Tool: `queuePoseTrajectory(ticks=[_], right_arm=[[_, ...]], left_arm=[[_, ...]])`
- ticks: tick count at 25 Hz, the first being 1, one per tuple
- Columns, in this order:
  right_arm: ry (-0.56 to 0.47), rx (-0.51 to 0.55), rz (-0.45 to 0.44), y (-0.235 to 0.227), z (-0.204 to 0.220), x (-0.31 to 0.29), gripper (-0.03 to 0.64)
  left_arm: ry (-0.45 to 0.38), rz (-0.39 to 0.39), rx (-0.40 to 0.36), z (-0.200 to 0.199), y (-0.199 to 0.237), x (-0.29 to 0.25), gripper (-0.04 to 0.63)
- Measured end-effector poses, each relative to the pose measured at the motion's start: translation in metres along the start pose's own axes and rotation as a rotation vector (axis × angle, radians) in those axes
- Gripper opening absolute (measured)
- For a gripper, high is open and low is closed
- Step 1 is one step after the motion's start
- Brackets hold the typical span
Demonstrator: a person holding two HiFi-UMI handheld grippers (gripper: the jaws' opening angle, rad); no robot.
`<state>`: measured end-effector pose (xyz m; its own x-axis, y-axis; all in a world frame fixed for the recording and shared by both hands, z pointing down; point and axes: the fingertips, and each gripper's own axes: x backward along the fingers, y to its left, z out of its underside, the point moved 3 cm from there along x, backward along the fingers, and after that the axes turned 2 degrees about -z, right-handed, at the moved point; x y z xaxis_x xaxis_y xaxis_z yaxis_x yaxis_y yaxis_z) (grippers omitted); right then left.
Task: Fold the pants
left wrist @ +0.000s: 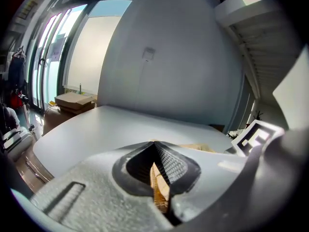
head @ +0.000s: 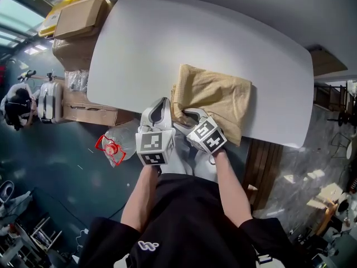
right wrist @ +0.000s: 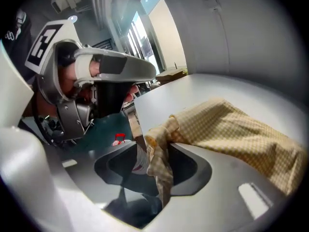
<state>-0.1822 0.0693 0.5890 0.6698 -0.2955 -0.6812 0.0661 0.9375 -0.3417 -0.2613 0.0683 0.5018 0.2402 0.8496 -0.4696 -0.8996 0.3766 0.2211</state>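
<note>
Pants (head: pixel 215 96), tan with a fine check, lying folded in a rough rectangle on the near right part of the white desk (head: pixel 167 38) and reaching its near edge.

At far left, cardboard boxes (head: pixel 78 15) sitting beside the end of the desk, with a silver suitcase (head: pixel 50 100) standing on the dark floor close by. Nearer the person, a clear plastic thing with red marking (head: pixel 111 148) lying on the floor just off the desk's near corner; too small to tell what it is.

Left gripper (head: pixel 163 102) reaching in over the near edge at the left corner of the pants, its jaws pressing together on a thin fold of the checked cloth.

Right gripper (head: pixel 191 114) sitting just beside the left one, tilting down toward the same edge. Its jaws standing well apart, with a bunched corner of the pants hanging loosely in the gap and draping against one jaw, not being squeezed.

Behind both, bare forearms and a black shirt filling the bottom of the head view.
</note>
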Motion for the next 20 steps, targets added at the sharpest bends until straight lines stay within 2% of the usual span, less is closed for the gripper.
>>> queuePoseTrajectory(ticks=[2,4,9,12,15,18,20], right_arm=[[-0.072,-0.035,0.0,-0.003,-0.012,0.017,0.21],[-0.204,-0.069,0.042,-0.013,-0.037,0.049,0.156],[-0.524,-0.098,0.275,-0.045,-0.099,0.16,0.055],[-0.735,-0.072,0.385,-0.039,-0.126,0.228,0.006],[-0.832,-0.001,0.495,-0.025,-0.136,0.275,0.006],[-0.881,0.073,0.652,-0.019,-0.136,0.316,0.006],[-0.92,0.084,0.72,-0.019,-0.134,0.34,0.006]], left_arm=[[-0.017,0.016,-0.001,-0.008,-0.002,0.0,0.002],[-0.052,0.04,-0.004,-0.024,-0.006,0.002,0.002],[-0.18,0.139,-0.021,-0.088,-0.034,0.006,0.002],[-0.269,0.212,-0.038,-0.125,-0.059,0.015,0.002],[-0.313,0.249,-0.031,-0.15,-0.079,0.025,0.002],[-0.333,0.28,-0.046,-0.164,-0.1,0.031,0.002],[-0.355,0.3,-0.062,-0.173,-0.113,0.035,0.002]])
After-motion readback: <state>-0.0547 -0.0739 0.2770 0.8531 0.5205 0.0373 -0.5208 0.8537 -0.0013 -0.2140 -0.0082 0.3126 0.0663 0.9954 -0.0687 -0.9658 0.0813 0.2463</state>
